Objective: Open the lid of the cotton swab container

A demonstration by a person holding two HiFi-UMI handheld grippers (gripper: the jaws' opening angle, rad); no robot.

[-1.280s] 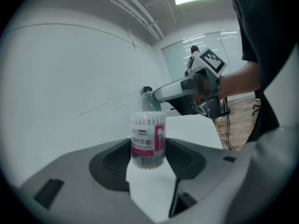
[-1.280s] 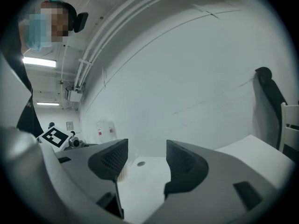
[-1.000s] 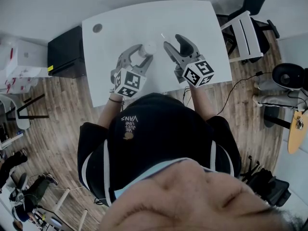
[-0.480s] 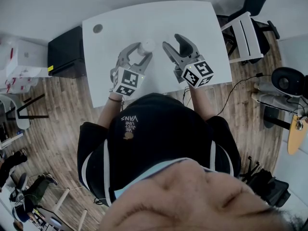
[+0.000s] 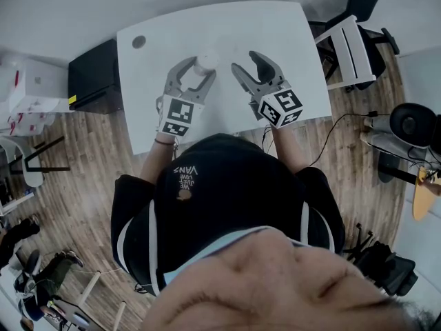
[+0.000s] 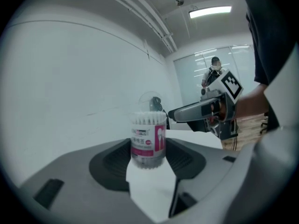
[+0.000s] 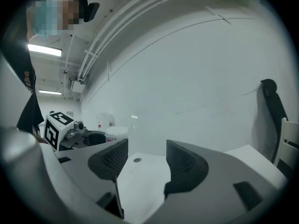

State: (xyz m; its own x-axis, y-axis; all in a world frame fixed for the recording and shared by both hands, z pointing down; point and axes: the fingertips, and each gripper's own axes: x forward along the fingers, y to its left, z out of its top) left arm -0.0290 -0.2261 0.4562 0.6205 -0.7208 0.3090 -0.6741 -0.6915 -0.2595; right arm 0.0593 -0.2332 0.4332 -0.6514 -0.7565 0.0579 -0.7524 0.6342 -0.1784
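**The left claw [image 5: 198, 69] pinches the cotton swab container [image 6: 148, 141] above the white desk [image 5: 275, 26].**

The desk is the biggest thing here, and both claws reach out over it side by side. The right claw [image 7: 142, 160] is spread wide and holds nothing, with only desk showing between its two sides. It stays apart from the container. The left claw has one dark pad on each side of the container and squeezes it in the middle. The container is a small, clear, round tub that stands up straight. It has a pink and white label [image 6: 140, 143] on its front. White cotton swabs [image 6: 148, 119] are packed tight inside, tips up. A clear, rounded lid [image 6: 150, 101] sits on top. I cannot tell if the bottom touches the desk.
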